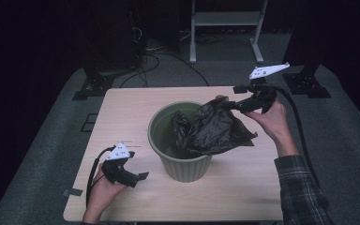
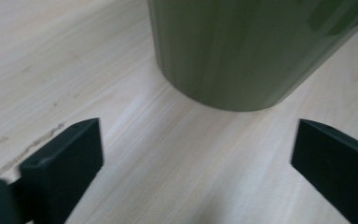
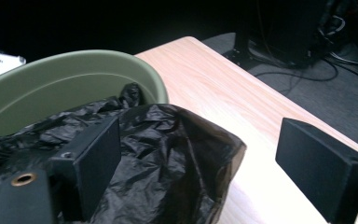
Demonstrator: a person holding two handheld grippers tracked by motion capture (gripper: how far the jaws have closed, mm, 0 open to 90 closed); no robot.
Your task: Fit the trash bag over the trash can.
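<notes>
A green ribbed bin (image 1: pixel 180 157) stands in the middle of the wooden table (image 1: pixel 122 112). A crumpled black plastic bag (image 1: pixel 215 131) lies partly inside it and spills over its right rim. My right gripper (image 1: pixel 232 105) is at the bag's upper right edge, held in a hand. In the right gripper view the gripper (image 3: pixel 200 158) is open, its jaws wide apart over the bag (image 3: pixel 168 154), pads not pressing it, with the bin's rim (image 3: pixel 74 60) behind. My left gripper (image 1: pixel 140 177) hovers near the table's front left, open and empty. Its view looks past the gripper (image 2: pixel 196 158) at the bin's base (image 2: pixel 242 51).
Bare tabletop runs along the front edge and the left side. Beyond the table's far edge are dark stand bases, cables on the grey floor and a pale metal frame (image 1: pixel 225 28). A plaid sleeve (image 1: pixel 304 192) comes in at the lower right.
</notes>
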